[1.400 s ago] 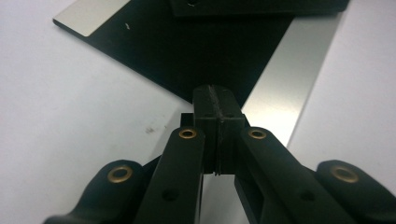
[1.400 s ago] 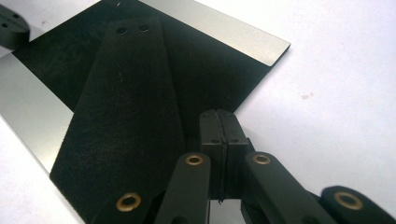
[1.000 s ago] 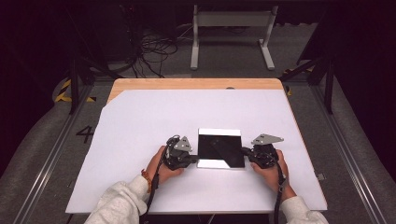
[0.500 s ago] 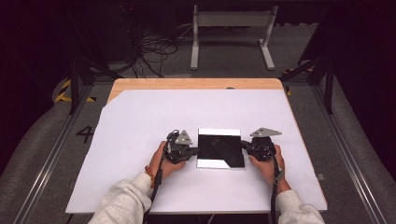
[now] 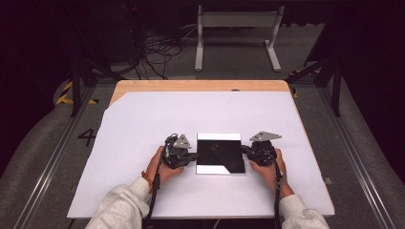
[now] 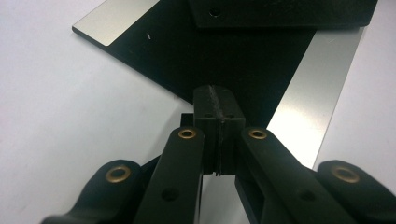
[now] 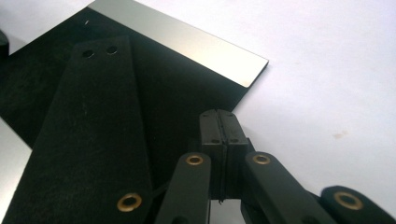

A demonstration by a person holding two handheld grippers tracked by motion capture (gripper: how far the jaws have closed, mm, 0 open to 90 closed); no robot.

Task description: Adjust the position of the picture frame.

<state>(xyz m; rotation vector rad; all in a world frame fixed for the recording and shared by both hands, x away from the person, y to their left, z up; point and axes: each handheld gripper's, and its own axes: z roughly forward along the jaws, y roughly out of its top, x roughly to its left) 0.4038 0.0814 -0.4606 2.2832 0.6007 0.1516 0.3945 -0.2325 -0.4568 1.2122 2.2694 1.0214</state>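
A: What has changed around the mirror [image 5: 220,153] since a second ago?

B: Very little. The mirror lies flat on the same spot of the white sheet [image 5: 143,124], just nearer the person than the sheet's middle. The left gripper [image 5: 193,156] was a shade farther from the mirror's left edge half a second back; now its tip is at that edge again, as it was a second ago. The right gripper [image 5: 243,150] has kept its place at the mirror's right edge.

A: How are the hands set?

B: Both forearms come in from the near side of the mirror, in pale sleeves. The left hand [image 5: 162,164] wraps its gripper from below and left of the mirror, the tool pointing across at the mirror's left edge. The right hand [image 5: 268,164] mirrors it, its tool pointing at the right edge. Each tool lies roughly level, low over the sheet.

A: And the jaws?

B: In the left gripper view the left gripper [image 6: 218,108] has its pads pressed together, nothing between them, the tip over the mirror's dark face. In the right gripper view the right gripper [image 7: 218,122] is closed the same way, empty, its tip just at the mirror's edge [image 7: 187,42].

A: Is either one touching the mirror?

B: I cannot tell.
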